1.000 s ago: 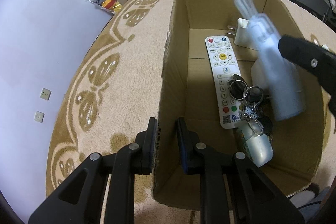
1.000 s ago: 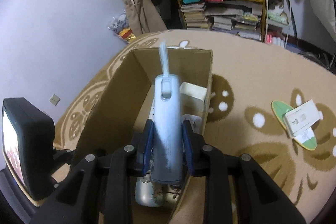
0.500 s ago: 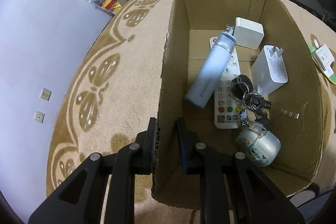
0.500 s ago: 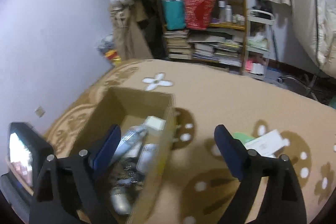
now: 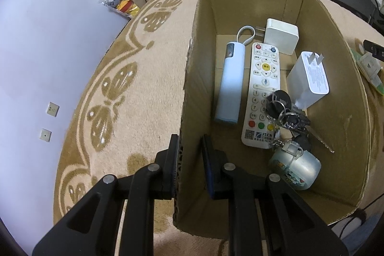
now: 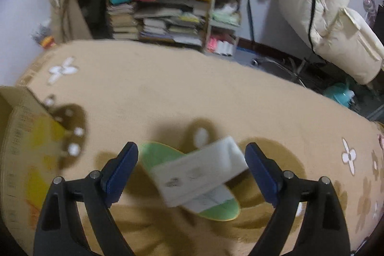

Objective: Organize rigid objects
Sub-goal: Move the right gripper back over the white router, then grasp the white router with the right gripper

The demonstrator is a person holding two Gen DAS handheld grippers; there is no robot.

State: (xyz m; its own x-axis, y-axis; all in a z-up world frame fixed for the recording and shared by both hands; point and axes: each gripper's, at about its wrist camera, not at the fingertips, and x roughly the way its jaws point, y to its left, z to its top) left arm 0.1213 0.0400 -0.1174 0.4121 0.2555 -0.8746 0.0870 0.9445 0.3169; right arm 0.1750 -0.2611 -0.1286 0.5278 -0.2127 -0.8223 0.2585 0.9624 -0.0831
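Since the earlier frame, the pale blue bottle (image 5: 230, 85) is no longer tumbling: it is lying flat on the floor of the cardboard box (image 5: 340, 78), just beside the white remote control (image 5: 261, 95). A key bunch (image 5: 285, 112) is overlapping the lower end of the remote, and two white chargers (image 5: 308, 78) are lying nearby. The left hand-held gripper (image 5: 190, 164) is straddling the near-left box wall, fingers nearly together around the cardboard edge. The right hand-held gripper (image 6: 192, 172) is now pointing away from the box, fingers spread wide and holding nothing, above a white card (image 6: 199, 168) lying across a green oval piece (image 6: 158, 155) on the carpet (image 6: 192, 92).
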